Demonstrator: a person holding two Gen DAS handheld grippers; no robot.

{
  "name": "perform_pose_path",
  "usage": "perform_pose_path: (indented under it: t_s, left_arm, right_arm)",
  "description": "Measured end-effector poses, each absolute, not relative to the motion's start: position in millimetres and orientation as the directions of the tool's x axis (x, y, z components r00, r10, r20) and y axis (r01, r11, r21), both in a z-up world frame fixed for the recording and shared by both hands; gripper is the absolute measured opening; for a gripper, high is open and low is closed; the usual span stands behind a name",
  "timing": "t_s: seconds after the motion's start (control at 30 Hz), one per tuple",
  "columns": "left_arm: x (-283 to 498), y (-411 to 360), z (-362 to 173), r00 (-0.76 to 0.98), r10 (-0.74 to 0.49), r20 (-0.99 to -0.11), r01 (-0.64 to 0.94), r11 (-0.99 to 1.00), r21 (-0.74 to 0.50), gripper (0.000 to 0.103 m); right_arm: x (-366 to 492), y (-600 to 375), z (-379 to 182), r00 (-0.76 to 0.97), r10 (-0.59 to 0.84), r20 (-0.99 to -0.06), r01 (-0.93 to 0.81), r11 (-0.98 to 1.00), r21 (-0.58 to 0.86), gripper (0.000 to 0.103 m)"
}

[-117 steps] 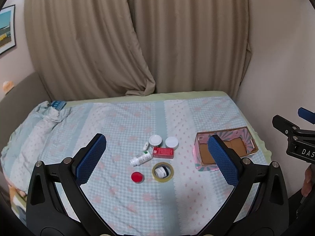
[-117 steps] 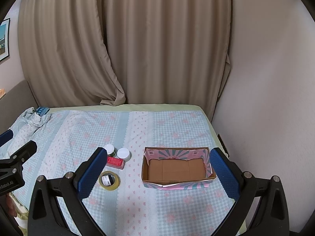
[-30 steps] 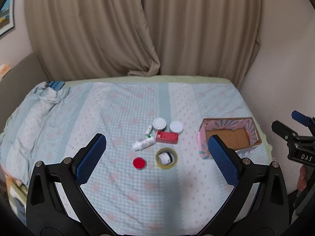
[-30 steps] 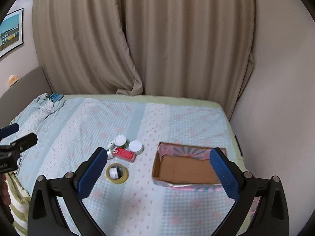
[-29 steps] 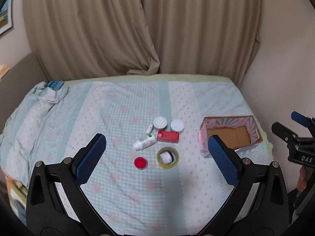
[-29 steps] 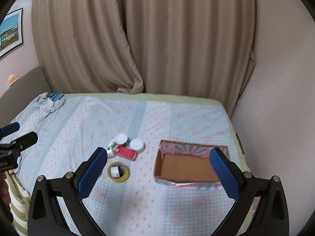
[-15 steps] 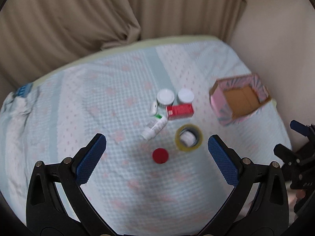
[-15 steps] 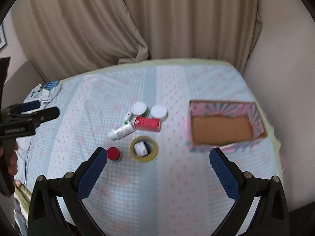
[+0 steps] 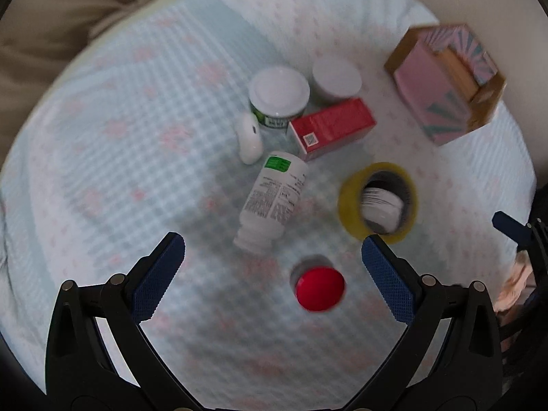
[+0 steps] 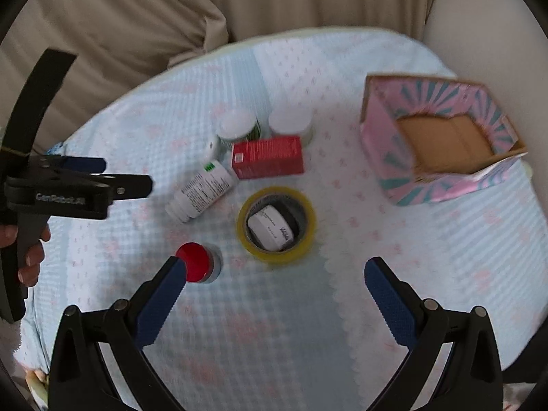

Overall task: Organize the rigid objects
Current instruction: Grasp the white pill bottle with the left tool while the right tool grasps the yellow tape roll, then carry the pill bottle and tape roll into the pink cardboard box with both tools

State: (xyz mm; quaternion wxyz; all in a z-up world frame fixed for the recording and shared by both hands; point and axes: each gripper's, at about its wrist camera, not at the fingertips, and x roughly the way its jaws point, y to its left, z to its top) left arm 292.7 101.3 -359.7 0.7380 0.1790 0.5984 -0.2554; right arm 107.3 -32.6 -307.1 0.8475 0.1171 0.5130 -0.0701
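Checked bedspread [image 10: 428,274] carries everything. Pink cardboard box [image 10: 441,144] sits empty at the right, apparently the destination. Yellow tape roll [image 10: 275,227], red carton [image 10: 267,157], white bottle [image 9: 272,200] and red-capped jar [image 9: 319,293] cluster centrally. Left gripper [image 9: 274,277] and right gripper [image 10: 274,291] hover wide, empty, likely choosing first picks.

The one line I can read stands on the black body of the left claw [image 10: 82,185], off to the left of the right claw [image 10: 274,274]: white letters, "GenRobot.AI". The white bottle [image 9: 272,200] lying ahead of the left claw [image 9: 272,257] carries a green label patch and blocks of small black print, too blurred to make out. The red box [image 9: 332,126] beyond it shows a square code mark on its near end, unreadable. The white sticker [image 10: 270,227] inside the yellow tape roll [image 10: 275,227] has dark print, also illegible.
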Motion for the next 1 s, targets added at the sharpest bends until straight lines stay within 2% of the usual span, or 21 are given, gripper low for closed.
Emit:
perform_pose_path:
  t_s: [0.1, 0.27, 0.4, 0.53, 0.63, 0.67, 1.0]
  left_arm:
    - [310, 88, -397, 0.099, -0.147, -0.984, 0.626, 0.778, -0.053, 0.098]
    - [328, 73, -445, 0.029, -0.108, -0.994, 0.676, 0.734, -0.06, 0.096]
    - [334, 66, -471, -0.011, -0.096, -0.995, 0.695, 0.715, -0.077, 0.086]
    - [337, 62, -488, -0.026, -0.089, -0.996, 0.705, 0.704, -0.082, 0.08]
    - [336, 62, -487, -0.006, -0.086, -0.996, 0.719, 0.692, -0.064, 0.061]
    - [334, 62, -485, -0.02, -0.108, -0.994, 0.72, 0.688, -0.089, 0.05]
    - [333, 66, -465, 0.003, -0.119, -0.993, 0.703, 0.706, -0.083, 0.049]
  right_arm:
    - [129, -28, -341, 0.429, -0.01, -0.903, 0.252, 0.961, 0.109, 0.103]
    - [154, -27, -391, 0.366, -0.013, -0.931, 0.279, 0.956, 0.096, 0.103]
    - [170, -30, -416, 0.326, -0.012, -0.945, 0.306, 0.947, 0.093, 0.103]
    - [184, -35, -429, 0.3, -0.024, -0.954, 0.329, 0.941, 0.08, 0.103]
    - [190, -39, -431, 0.288, -0.037, -0.957, 0.339, 0.938, 0.066, 0.103]
    - [191, -40, -430, 0.288, -0.038, -0.957, 0.339, 0.939, 0.064, 0.1]
    - [182, -46, -425, 0.271, -0.038, -0.962, 0.335, 0.94, 0.057, 0.097]
